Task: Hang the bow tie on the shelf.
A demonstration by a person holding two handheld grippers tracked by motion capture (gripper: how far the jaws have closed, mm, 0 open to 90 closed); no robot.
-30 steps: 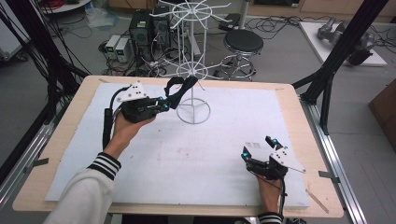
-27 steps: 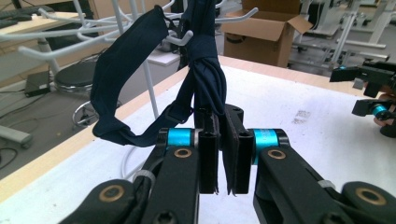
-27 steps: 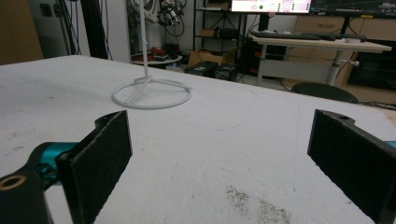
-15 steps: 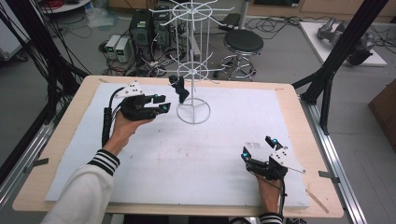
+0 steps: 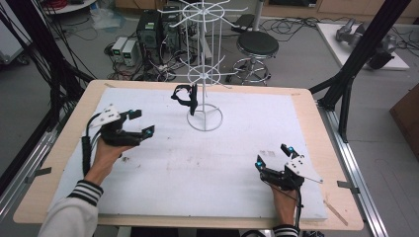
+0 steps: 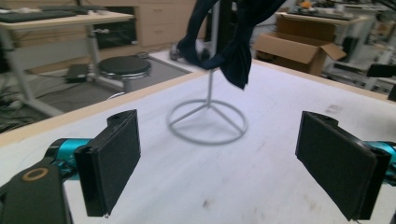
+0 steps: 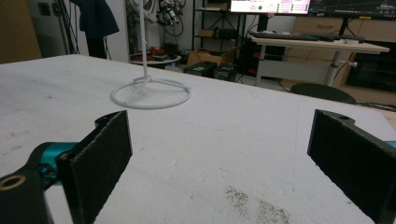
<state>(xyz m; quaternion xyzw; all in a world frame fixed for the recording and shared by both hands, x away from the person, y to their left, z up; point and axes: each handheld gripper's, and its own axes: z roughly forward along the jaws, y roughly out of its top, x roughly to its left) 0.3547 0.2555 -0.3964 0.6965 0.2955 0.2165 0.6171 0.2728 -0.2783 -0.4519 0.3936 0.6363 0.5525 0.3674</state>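
While its jaws just opened empty, left hand-held gripper (image 5: 138, 123) faces dark cloth (image 5: 185, 98).

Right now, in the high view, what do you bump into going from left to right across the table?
Left gripper → dark cloth hanging on the rack → white wire rack → right gripper.
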